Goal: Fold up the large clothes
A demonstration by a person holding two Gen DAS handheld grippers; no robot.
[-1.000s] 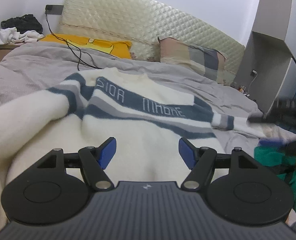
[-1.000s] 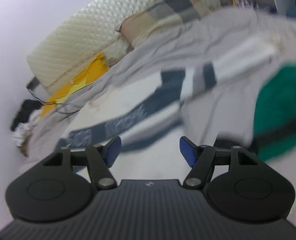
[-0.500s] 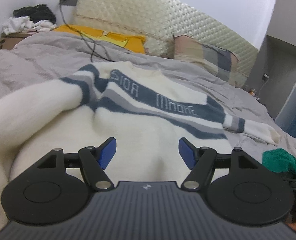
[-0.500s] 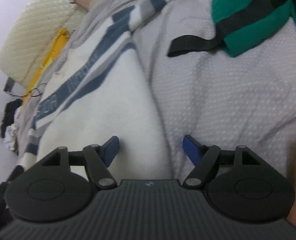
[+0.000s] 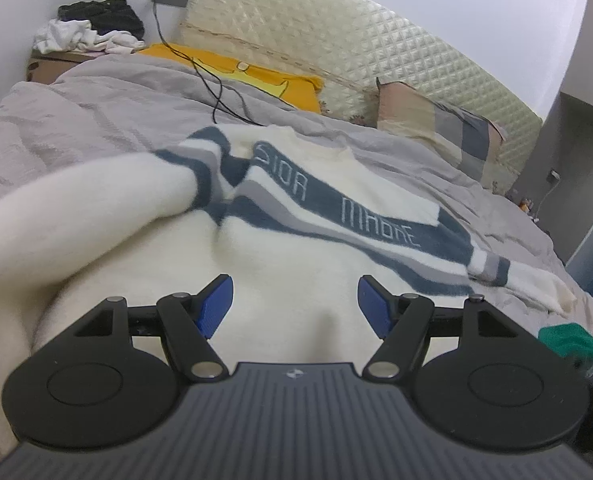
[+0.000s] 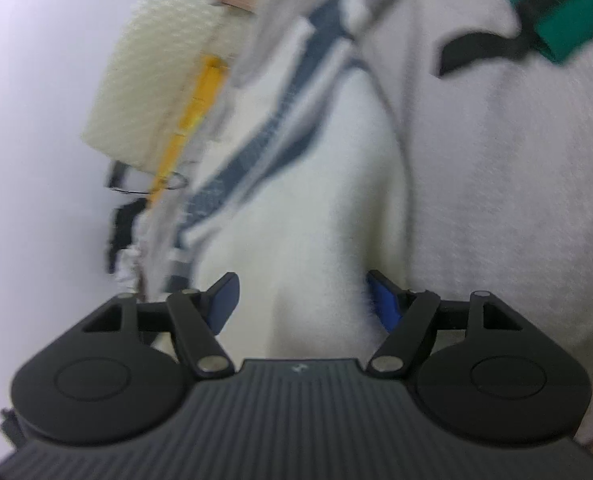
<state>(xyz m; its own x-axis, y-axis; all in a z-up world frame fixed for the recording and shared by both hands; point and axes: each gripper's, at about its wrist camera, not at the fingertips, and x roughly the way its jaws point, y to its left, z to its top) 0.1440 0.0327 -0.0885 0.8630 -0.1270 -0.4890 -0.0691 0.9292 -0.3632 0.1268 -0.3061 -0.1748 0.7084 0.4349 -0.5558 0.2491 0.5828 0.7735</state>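
I see both grippers, left [image 5: 295, 300] and right [image 6: 302, 300], fingers spread wide, holding nothing, over the cream blue-striped knit sweater [image 5: 296, 240] on the grey-covered bed [image 5: 96, 120]; a green garment [image 6: 568, 4] lies just beside.

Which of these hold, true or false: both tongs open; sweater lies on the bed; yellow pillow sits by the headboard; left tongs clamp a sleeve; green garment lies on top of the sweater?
1. Both tongs are open. True: the left tongs and right tongs both show blue pads spread apart.
2. The cream striped sweater lies on the grey bedding. True.
3. A yellow pillow sits by the quilted headboard. True.
4. The left tongs clamp a sleeve. False: nothing is pinched between the pads; the sweater's body lies beyond them.
5. The green garment lies on top of the sweater. False: it sits off to the side of the sweater, on the bedding.
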